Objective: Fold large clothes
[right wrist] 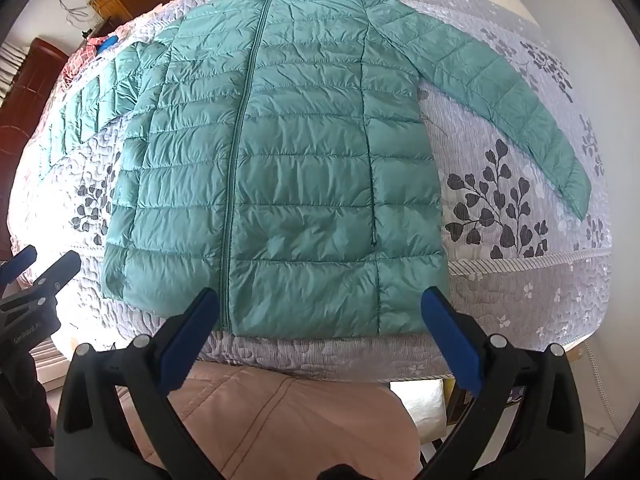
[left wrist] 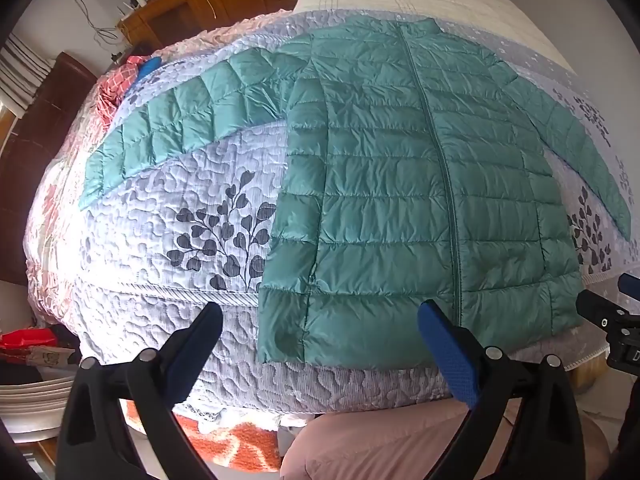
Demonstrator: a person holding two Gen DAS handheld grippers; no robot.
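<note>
Both tongs [left wrist: 320, 320] [right wrist: 320, 312] spread wide, level, hovering before jacket [right wrist: 280, 160] hem.

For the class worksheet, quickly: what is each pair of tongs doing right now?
Left tongs: open, holding nothing, near the jacket hem.
Right tongs: open, holding nothing, near the hem too.

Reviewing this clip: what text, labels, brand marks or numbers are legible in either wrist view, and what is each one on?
"Gen Robot.AI", partly legible: white print on the body of the left gripper, seen at the left edge of the right wrist view.
"D", cut off by the frame edge: on the right gripper in the left wrist view.
Jacket: no readable label or logo.
Desk clutter: too small to read.
</note>
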